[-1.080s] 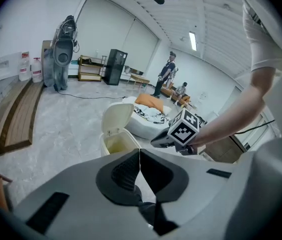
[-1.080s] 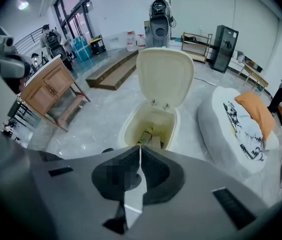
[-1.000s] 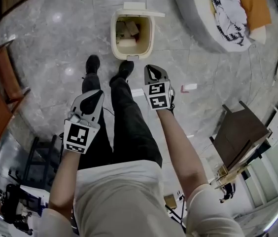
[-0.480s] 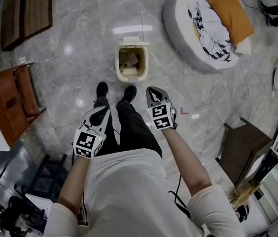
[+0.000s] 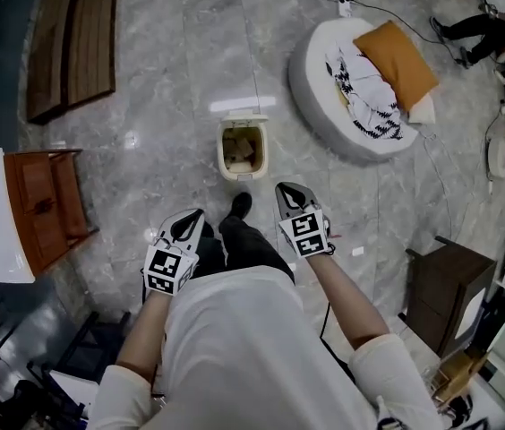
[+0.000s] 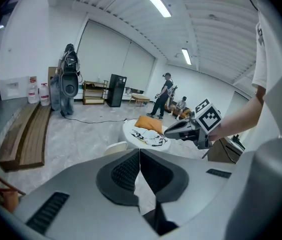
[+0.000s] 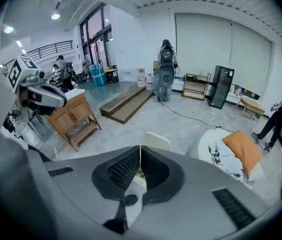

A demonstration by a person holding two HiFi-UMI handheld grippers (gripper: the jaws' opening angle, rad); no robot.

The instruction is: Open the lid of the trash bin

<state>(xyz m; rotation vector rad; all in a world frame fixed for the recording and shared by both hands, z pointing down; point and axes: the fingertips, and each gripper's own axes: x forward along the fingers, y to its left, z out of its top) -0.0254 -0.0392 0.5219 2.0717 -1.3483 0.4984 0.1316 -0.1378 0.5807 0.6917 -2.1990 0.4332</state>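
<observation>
The cream trash bin (image 5: 243,149) stands on the marble floor ahead of the person's shoes, its lid (image 5: 243,117) tipped up at the far side and rubbish showing inside. Both grippers hang at waist height, well short of the bin. My left gripper (image 5: 190,219) is shut and holds nothing; my right gripper (image 5: 287,190) is shut and holds nothing too. In the left gripper view the closed jaws (image 6: 140,152) point past the bin's lid (image 6: 115,146). The right gripper view has the raised lid (image 7: 156,140) just beyond its closed jaws (image 7: 140,148).
A round white floor cushion (image 5: 320,88) with an orange pillow lies right of the bin. A wooden cabinet (image 5: 45,209) is on the left, wood planks (image 5: 69,43) at the far left, a dark table (image 5: 445,280) on the right. People stand at the room's far end (image 6: 162,95).
The head view has risen and drawn back, so the bin looks smaller and farther off. Both grippers stayed shut at waist height; the lid stays up.
</observation>
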